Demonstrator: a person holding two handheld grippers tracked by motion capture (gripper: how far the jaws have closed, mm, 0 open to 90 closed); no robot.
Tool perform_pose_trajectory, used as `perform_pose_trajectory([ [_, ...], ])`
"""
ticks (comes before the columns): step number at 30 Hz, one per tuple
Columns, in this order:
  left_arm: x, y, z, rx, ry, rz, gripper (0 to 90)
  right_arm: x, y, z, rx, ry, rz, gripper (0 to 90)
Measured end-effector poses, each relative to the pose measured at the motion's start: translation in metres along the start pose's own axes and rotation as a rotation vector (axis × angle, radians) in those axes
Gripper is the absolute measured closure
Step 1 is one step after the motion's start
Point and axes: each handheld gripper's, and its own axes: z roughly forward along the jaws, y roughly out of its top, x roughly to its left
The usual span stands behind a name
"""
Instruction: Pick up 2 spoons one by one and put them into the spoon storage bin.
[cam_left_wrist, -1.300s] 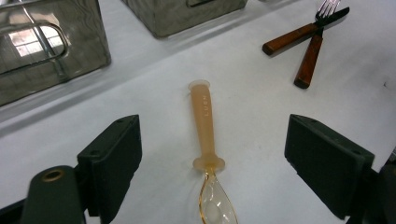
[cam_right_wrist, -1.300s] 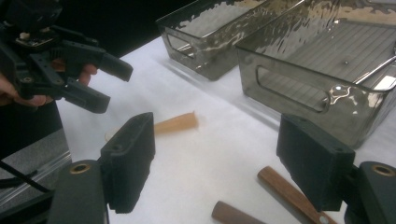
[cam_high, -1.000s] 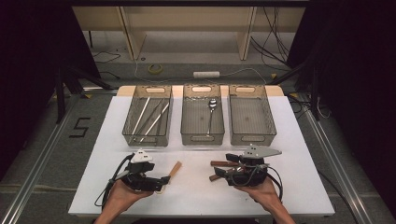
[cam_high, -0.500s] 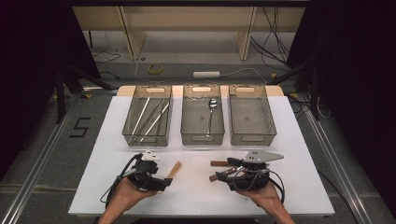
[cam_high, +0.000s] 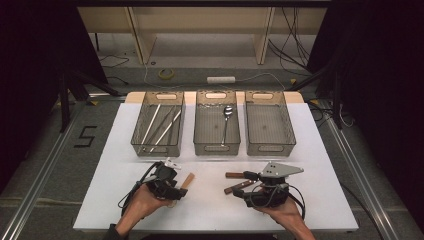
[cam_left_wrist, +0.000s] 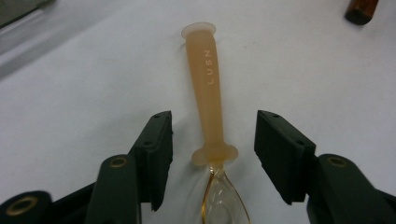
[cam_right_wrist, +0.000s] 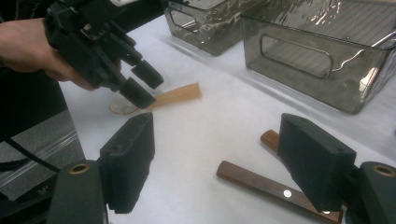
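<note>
A spoon with a pale orange handle (cam_left_wrist: 208, 88) and a clear bowl lies flat on the white table (cam_high: 210, 210). My left gripper (cam_left_wrist: 212, 140) straddles its neck. The jaws have just been closing, with a gap left on each side and neither pad touching the spoon. In the high view the left gripper (cam_high: 175, 189) covers the bowl and the spoon handle (cam_high: 188, 180) sticks out to its right. My right gripper (cam_right_wrist: 219, 158) stands open low over two wooden-handled utensils (cam_right_wrist: 266, 184), holding nothing. The high view shows the right gripper (cam_high: 244, 189) at the front right.
Three smoky clear bins stand in a row at the back. The left bin (cam_high: 159, 145) holds long metal sticks, the middle bin (cam_high: 217, 147) a metal spoon, and nothing shows in the right bin (cam_high: 270, 147). The table's front edge runs close behind both hands.
My left gripper has slid right and a little down onto the orange spoon, and its jaws have narrowed around the neck. The right gripper has stayed put.
</note>
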Motion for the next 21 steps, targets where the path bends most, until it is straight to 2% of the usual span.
perform_pose_trajectory([
  [9, 0.001, 0.003, 0.006, 0.017, -0.006, 0.005, 58.5, 0.001, 0.000, 0.001, 0.004, 0.006, -0.006, 28.8],
  [14, -0.003, 0.006, 0.010, 0.023, 0.016, 0.039, 62.6, 0.001, 0.000, 0.001, 0.004, 0.005, -0.006, 28.8],
  [18, -0.007, 0.009, 0.011, 0.033, 0.062, 0.081, 68.8, 0.001, 0.000, 0.001, 0.003, 0.005, -0.007, 28.8],
  [21, -0.007, 0.009, 0.011, 0.031, 0.063, 0.083, 72.4, 0.001, 0.000, 0.000, 0.001, 0.002, -0.008, 28.8],
])
